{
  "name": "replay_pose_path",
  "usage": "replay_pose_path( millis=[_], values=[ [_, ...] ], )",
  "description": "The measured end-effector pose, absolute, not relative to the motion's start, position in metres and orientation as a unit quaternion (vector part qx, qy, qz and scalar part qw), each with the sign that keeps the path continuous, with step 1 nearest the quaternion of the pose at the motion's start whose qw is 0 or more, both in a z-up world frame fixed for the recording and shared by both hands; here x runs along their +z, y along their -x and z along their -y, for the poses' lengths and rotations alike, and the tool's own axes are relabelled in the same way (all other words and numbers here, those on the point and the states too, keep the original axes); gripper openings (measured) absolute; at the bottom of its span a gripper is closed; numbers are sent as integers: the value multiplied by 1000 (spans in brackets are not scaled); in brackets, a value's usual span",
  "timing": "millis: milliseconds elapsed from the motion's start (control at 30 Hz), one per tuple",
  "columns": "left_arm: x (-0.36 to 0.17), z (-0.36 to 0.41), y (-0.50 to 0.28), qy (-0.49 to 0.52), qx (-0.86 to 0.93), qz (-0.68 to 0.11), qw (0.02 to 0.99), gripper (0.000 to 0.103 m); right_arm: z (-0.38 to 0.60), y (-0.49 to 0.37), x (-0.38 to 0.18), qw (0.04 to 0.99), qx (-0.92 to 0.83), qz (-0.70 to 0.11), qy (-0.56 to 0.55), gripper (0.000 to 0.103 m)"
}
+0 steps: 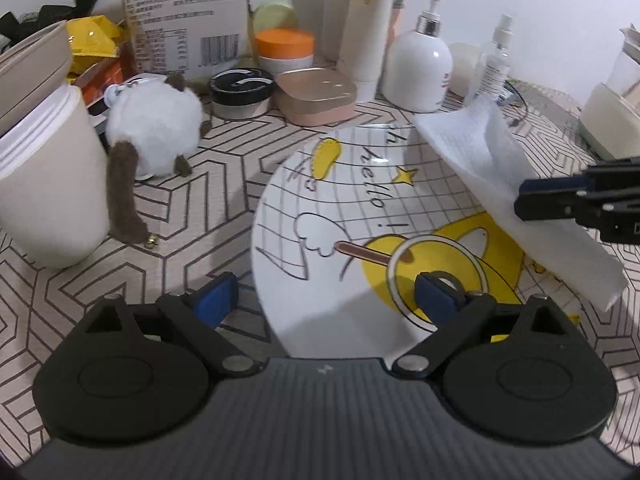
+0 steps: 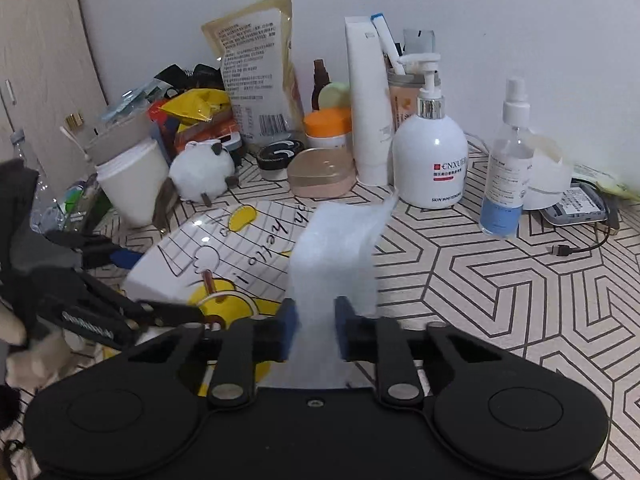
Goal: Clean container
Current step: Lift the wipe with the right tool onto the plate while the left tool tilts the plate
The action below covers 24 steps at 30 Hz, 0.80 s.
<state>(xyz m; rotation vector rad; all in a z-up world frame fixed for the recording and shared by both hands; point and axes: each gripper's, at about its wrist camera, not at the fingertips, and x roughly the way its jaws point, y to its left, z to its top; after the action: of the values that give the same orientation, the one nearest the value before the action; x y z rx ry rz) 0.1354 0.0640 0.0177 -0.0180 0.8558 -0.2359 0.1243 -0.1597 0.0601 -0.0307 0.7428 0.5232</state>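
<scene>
A beige cup (image 1: 48, 184) is standing left of the plate (image 1: 320, 240), with a plush cat (image 1: 156, 136) between them. The left gripper (image 1: 324, 296) is spreading wide, straddling the plate's near rim on the patterned table (image 2: 500, 280). The right gripper (image 2: 316, 328) is pinching a white tissue (image 2: 336, 248) over the plate's right edge.

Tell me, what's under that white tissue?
The tissue hangs from the right gripper over the plate. Below it show yellow print and the rim; the covered part stays hidden.
</scene>
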Motion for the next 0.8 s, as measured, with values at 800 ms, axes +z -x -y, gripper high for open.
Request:
replay_pose_path(
  millis=[800],
  values=[
    [16, -71, -140, -1, -127, -410, 903, 103, 161, -131, 44, 910, 223, -343, 67, 35]
  ],
)
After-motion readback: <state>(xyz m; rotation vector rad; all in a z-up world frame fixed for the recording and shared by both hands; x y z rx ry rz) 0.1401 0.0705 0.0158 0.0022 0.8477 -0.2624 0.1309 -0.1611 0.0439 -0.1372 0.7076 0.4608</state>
